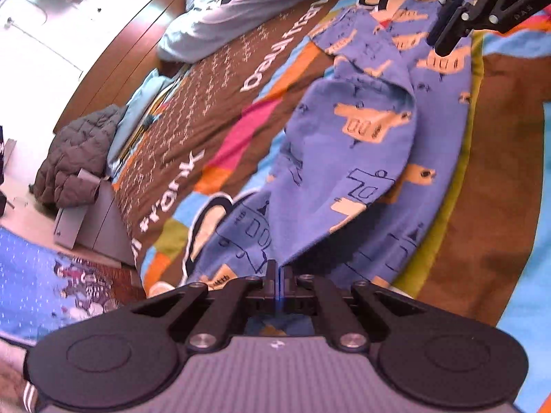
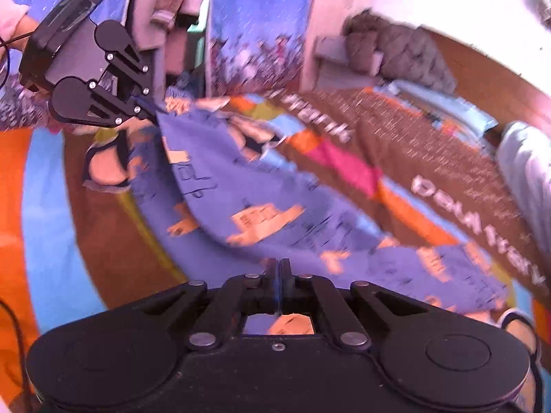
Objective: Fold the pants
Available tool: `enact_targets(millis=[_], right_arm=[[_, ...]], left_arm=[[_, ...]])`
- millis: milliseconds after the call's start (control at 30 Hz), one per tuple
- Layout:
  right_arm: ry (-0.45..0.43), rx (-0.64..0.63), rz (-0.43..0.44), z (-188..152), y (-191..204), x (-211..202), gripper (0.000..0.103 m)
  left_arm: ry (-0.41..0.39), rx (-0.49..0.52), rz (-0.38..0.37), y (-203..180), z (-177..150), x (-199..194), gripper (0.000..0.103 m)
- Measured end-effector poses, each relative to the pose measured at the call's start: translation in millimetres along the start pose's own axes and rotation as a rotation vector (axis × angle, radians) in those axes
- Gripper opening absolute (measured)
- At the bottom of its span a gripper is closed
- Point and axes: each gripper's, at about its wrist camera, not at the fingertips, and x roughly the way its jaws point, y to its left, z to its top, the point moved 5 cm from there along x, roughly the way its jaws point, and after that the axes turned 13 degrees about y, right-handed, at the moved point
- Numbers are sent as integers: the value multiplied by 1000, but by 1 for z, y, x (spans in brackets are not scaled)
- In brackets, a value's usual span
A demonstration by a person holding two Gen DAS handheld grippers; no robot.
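The pants (image 1: pixel 361 144) are soft matt blue cloth with a printed pattern, lying on a matt patchwork-print bedspread (image 1: pixel 213 96). Each claw, left claw (image 1: pixel 276 272) and right claw (image 2: pixel 278 268), is matt black plastic with shiny metal rivets. Beside the bed, the headboard (image 1: pixel 113 51) looks like smooth brown wood.

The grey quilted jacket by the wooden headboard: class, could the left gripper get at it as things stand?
Probably not. The left gripper is shut on the pants, and the grey quilted jacket lies beyond the bedspread, off to its side. It would have to let go first.
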Motion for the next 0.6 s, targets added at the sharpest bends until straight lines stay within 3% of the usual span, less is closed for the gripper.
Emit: enact_targets(millis=[100,300,367,400,433,600], right_arm=[[-3,-113,-78,2,13,8,29],[36,-250,-92,20,22,46,32],[55,-290,-88,26,24,59,28],[70,-299,-81,28,25,64,6],[79,-295,-75,29,25,66,1],[40,-306,-131,21,34,39,0]], left_arm=[[4,-35,-2,0,-2,0,0],[-8,-71,17,19,-1,-2,0],[-15,-62,23,19,0,-3,0],[-19,-57,26,18,-1,-5,0],[-22,-55,29,17,-1,-6,0],[-34,-84,-4,9,-11,-22,0]])
